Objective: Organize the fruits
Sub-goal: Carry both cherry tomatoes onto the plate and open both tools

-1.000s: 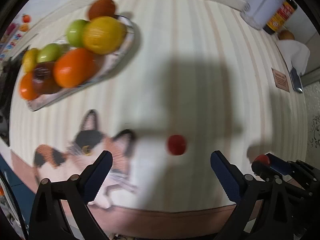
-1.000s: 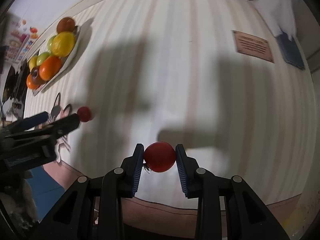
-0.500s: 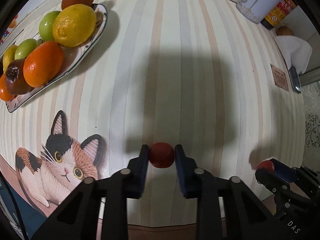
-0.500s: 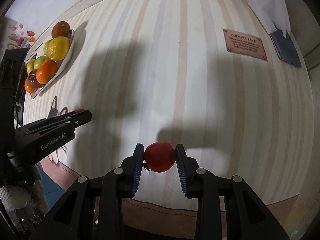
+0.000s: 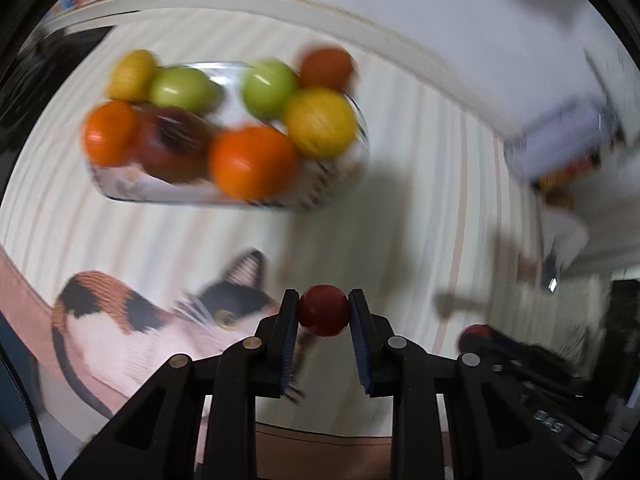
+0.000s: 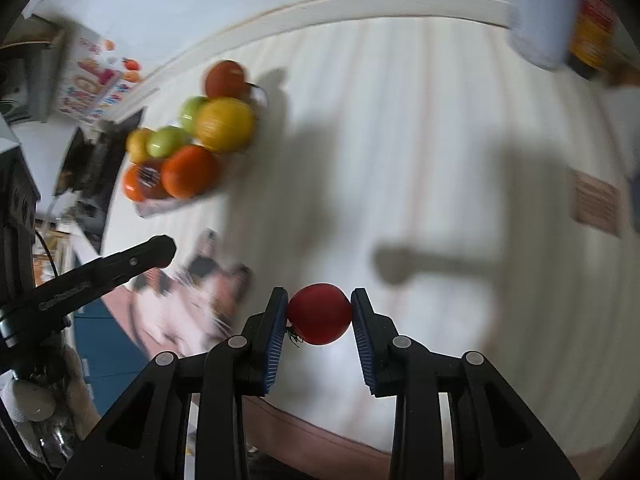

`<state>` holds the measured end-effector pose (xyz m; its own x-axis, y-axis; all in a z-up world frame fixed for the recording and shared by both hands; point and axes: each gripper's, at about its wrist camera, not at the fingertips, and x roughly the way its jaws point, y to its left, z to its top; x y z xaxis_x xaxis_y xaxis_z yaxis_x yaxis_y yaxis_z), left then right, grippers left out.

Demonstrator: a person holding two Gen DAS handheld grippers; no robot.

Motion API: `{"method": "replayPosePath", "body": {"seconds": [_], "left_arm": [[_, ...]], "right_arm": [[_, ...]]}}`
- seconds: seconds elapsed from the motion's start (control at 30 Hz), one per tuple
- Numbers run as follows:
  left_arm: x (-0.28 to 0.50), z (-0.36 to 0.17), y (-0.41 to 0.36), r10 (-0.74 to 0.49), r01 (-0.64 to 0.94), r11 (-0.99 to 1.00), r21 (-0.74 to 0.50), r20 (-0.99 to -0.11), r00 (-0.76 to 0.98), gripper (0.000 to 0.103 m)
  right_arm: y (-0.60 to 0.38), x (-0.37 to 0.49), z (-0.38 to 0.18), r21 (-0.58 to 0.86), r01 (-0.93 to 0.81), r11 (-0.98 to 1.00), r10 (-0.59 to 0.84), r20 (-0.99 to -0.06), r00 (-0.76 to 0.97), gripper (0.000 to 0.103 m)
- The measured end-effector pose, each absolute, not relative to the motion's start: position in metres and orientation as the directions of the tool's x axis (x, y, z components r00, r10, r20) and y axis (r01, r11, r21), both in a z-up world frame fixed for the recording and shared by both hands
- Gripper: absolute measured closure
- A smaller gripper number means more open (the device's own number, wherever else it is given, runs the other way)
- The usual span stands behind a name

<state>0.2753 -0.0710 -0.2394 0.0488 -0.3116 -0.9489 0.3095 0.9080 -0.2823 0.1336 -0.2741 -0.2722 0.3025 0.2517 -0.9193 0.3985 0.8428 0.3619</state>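
Left wrist view: the left gripper (image 5: 324, 312), its blue ribbed pads clamped on a small, smooth round red tomato (image 5: 324, 310), is held above a striped tablecloth (image 5: 420, 168) printed with a calico cat (image 5: 160, 320). An oval plate (image 5: 320, 196) holds glossy oranges, lemons and green apples.

Right wrist view: the right gripper (image 6: 319, 314) pinches a larger red tomato (image 6: 319, 314) with a dark stem. Motion blur leaves the tan placard (image 6: 596, 208) unreadable.

We see a small red tomato (image 5: 323, 310) pinched in our left tongs (image 5: 323, 312) and a larger one (image 6: 319, 313) in our right tongs (image 6: 319, 314). The plate (image 5: 224, 196), blurred, seems to hold oranges, green apples and lemons.
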Motion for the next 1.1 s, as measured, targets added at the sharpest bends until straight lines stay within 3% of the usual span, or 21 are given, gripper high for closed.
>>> {"method": "replayPosePath", "body": {"seconds": [0.33,0.73,1.1], "left_arm": [[0.340,-0.235,0.011,-0.348,0.076,0.937,-0.341,-0.930,0.116,0.080],[0.393,-0.271,0.047,-0.357,-0.023,0.933,-0.358,-0.932,0.063,0.080],[0.399,-0.303,0.044,-0.370,-0.017,0.929,-0.370,-0.929,0.008,0.080]], "right_arm": [[-0.230,0.237,-0.288,0.460,0.311,0.832,0.347,-0.868,0.355,0.068],[-0.141,0.295,-0.301,0.501,0.146,0.853,0.433,-0.835,0.339,0.068],[-0.206,0.289,-0.311,0.377,0.239,0.895,0.275,-0.888,0.368,0.068]]}}
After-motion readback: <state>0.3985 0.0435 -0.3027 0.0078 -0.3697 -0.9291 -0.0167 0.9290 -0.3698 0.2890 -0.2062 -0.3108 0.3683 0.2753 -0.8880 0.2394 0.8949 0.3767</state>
